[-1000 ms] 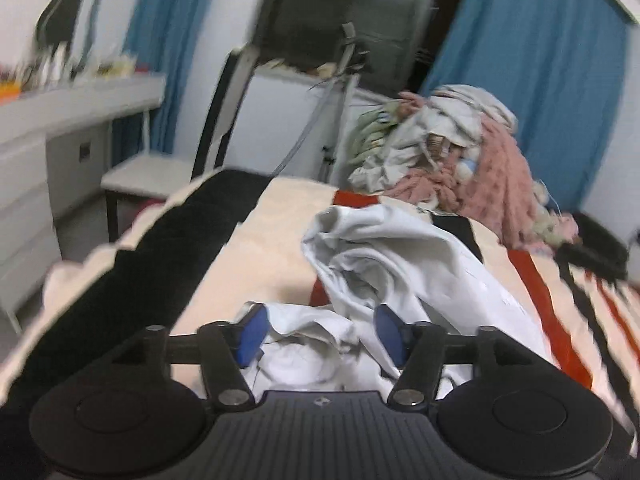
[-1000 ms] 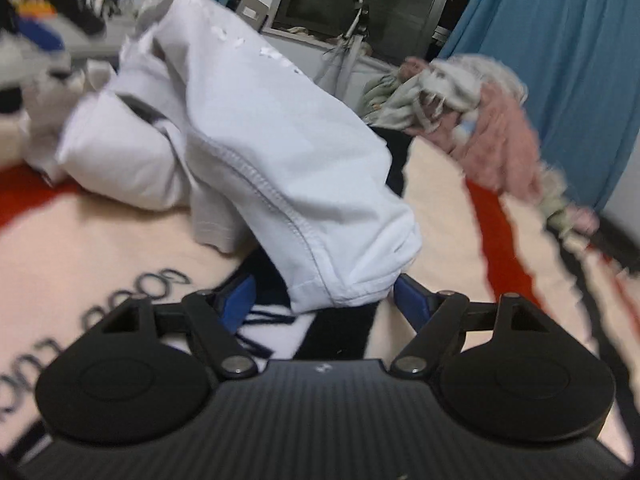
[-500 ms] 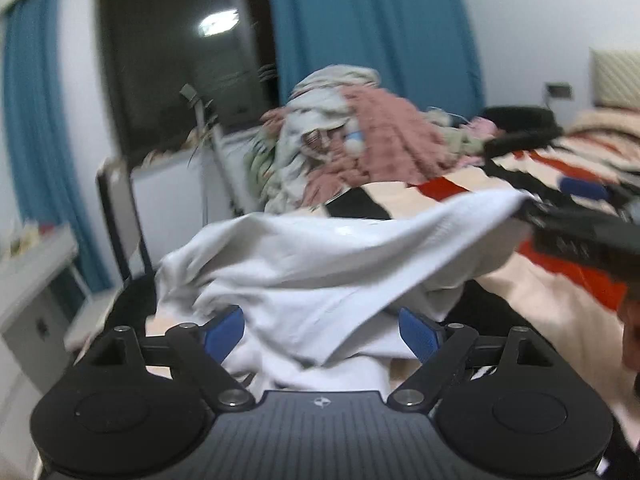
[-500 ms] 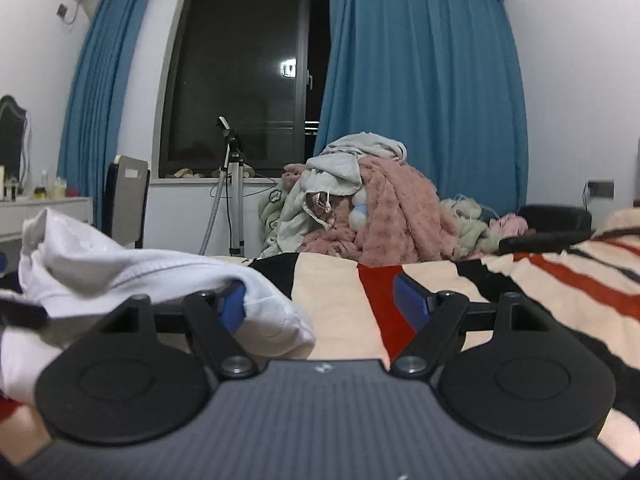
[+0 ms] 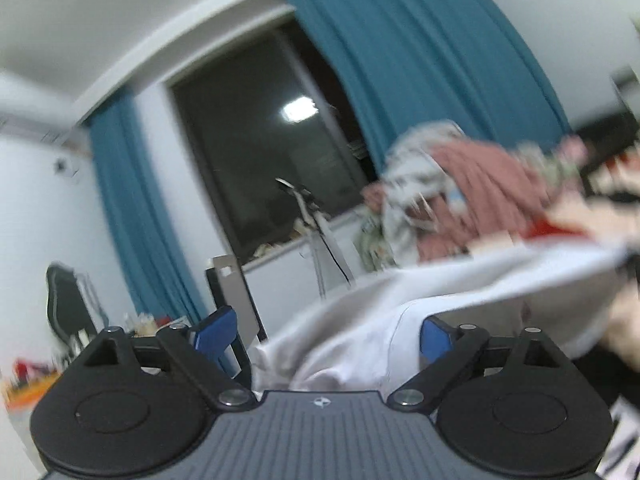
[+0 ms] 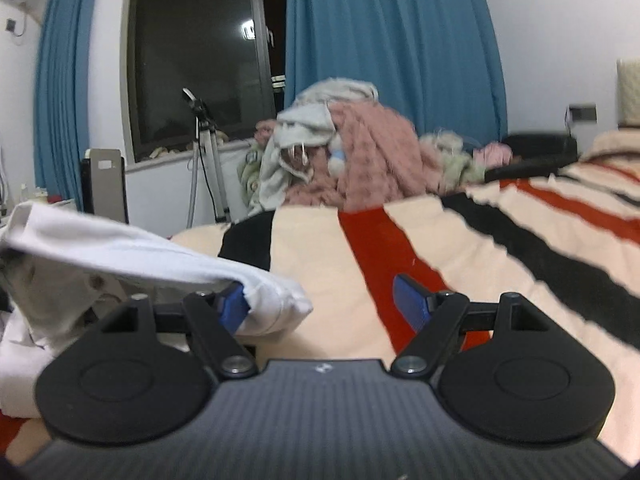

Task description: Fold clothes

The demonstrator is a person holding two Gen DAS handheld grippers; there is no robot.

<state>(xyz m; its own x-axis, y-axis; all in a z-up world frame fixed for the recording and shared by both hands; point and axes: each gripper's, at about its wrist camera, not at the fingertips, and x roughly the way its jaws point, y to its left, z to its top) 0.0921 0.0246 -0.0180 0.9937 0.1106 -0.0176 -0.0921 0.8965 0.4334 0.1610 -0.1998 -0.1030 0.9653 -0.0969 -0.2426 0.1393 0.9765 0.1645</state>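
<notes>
Between the spread fingers of the left gripper (image 5: 328,330) a white shirt (image 5: 400,304) lies bunched, unpinched. Beside the right gripper (image 6: 320,300), also spread, its hem brushes the left finger above the bed (image 6: 500,240), seemingly being sorted for folding.

The white garment (image 5: 420,292) has been lifted and stretched out above the striped blanket (image 6: 460,248).
</notes>
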